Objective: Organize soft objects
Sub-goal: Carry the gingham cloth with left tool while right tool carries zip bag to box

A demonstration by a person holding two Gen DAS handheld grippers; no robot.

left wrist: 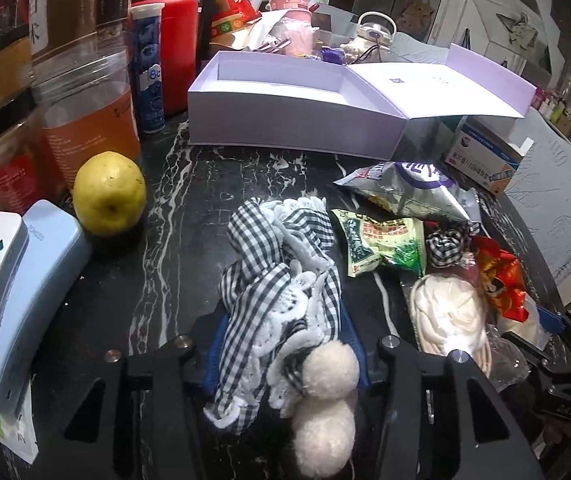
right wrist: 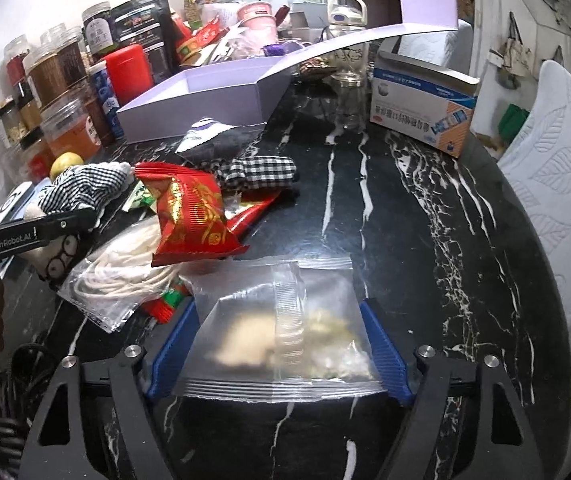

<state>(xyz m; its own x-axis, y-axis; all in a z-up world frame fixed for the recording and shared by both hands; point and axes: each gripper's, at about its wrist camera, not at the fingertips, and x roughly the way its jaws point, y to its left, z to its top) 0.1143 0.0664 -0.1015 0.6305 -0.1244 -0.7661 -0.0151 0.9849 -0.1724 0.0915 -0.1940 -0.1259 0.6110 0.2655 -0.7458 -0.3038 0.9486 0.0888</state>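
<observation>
A black-and-white checked cloth with lace trim and white pompoms (left wrist: 281, 280) lies bunched on the black marble table (left wrist: 173, 240). My left gripper (left wrist: 285, 332) is shut on it, the blue pads squeezing its sides. In the right wrist view the same cloth (right wrist: 85, 188) shows at the left gripper's tip (right wrist: 81, 220). A clear zip bag with pale contents (right wrist: 245, 304) lies flat between the blue pads of my right gripper (right wrist: 279, 320). The jaws stand open, the pads at the bag's side edges. An open lavender box (left wrist: 285, 120) stands behind, empty inside.
Beside the cloth lie a green packet (left wrist: 381, 244), a bagged white yarn (left wrist: 449, 316), a red snack packet (right wrist: 193, 216), a second checked piece (right wrist: 261, 172) and a silver packet (left wrist: 405, 188). Jars (left wrist: 85, 112), a yellow fruit (left wrist: 109, 196) and a blue device (left wrist: 25, 300) line the left; a mask box (right wrist: 421, 108) sits right.
</observation>
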